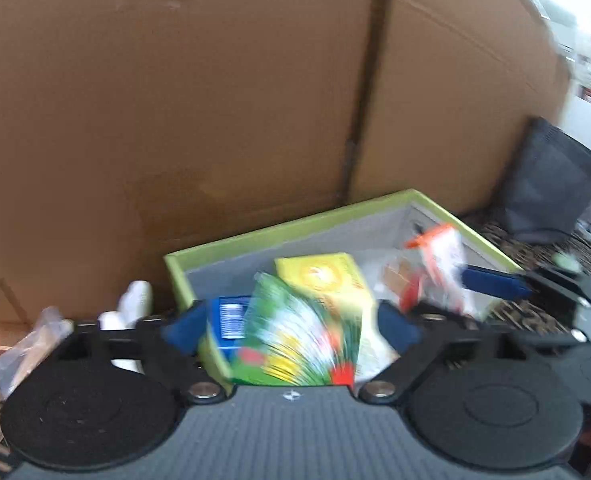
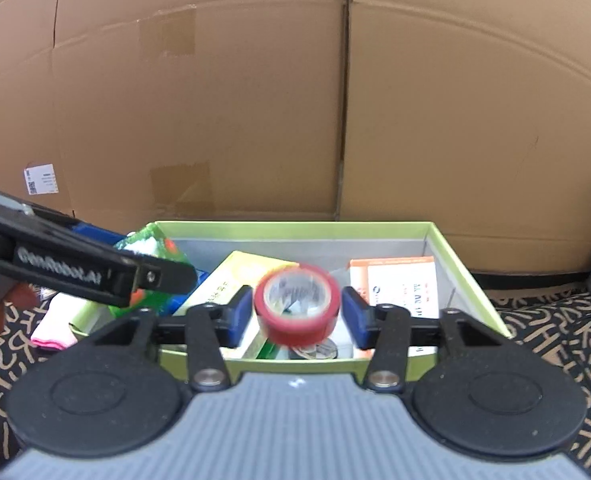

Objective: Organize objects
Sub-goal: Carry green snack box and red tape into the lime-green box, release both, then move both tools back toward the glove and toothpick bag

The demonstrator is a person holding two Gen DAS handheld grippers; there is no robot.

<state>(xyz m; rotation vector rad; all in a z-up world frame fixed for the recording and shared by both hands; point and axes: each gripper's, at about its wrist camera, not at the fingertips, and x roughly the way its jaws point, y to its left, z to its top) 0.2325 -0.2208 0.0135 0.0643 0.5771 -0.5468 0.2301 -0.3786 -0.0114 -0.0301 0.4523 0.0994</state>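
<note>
Above a green-rimmed box (image 2: 295,227) set against a cardboard wall (image 2: 255,100), two hand-held grippers are seen over its contents. Between the blue pads of the right gripper (image 2: 297,314) a red tape roll (image 2: 297,306) is caught in blur, its hollow core facing the camera and tilted slightly up; narrow gaps show at both sides, so the roll appears released rather than pinched, though the smear leaves this uncertain. The left gripper (image 1: 291,330) is spread wide, its pads clear of a green, flower-printed packet (image 1: 295,344) that lies between them, its long axis running away from the lens into the box. Behind the packet a yellow carton (image 1: 327,280) is partly covered, and a blue box (image 1: 227,320) is largely hidden. An orange-and-white box (image 2: 399,284) is cut off by the right gripper's linkage. A clear wrapper with orange print (image 1: 435,268) is too blurred to identify. The patterned tablecloth (image 2: 555,328) is visible beside the box.
</note>
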